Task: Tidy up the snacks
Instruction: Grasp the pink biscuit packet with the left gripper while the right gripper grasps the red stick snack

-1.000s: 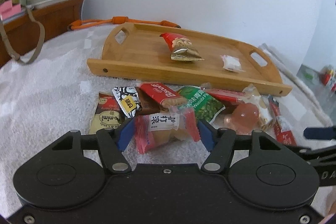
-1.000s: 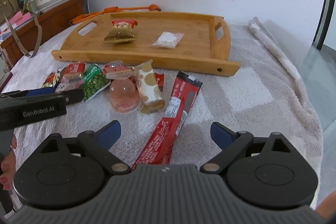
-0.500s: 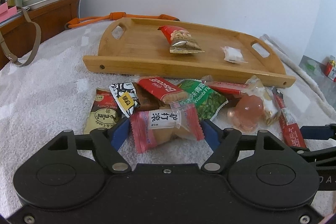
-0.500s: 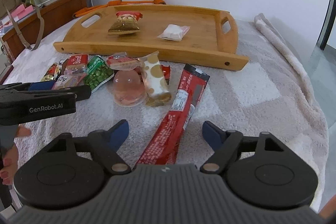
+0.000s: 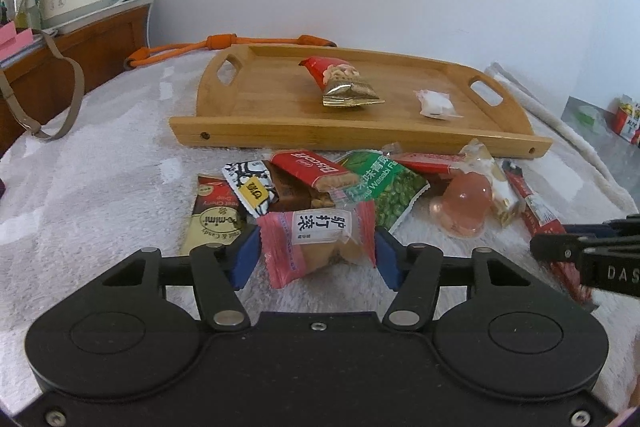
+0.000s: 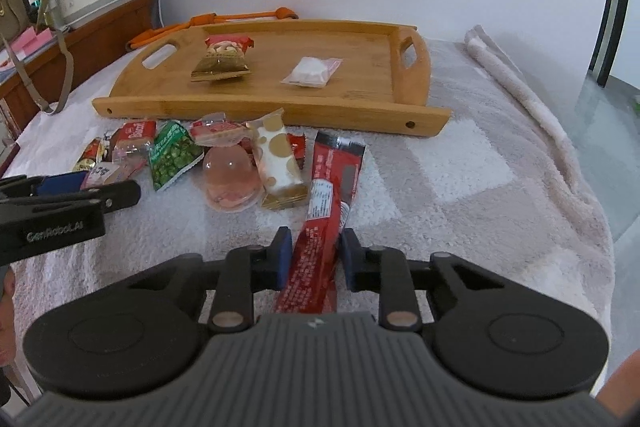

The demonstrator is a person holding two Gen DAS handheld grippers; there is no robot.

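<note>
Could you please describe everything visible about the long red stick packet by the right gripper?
The long red foil stick packet is narrow and glossy, with a white printed label panel and a dark far end. It lies flat on the pale fluffy towel, pointing toward the wooden tray. The right gripper has just closed its blue fingers on its near end.

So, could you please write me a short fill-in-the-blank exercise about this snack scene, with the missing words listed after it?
1. The wooden tray holds ___ snacks.
2. The right gripper has just been closing on a long ___ stick packet.
3. The left gripper has a pink wrapped ___ between its fingers.

Missing words: two; red; pastry
</note>
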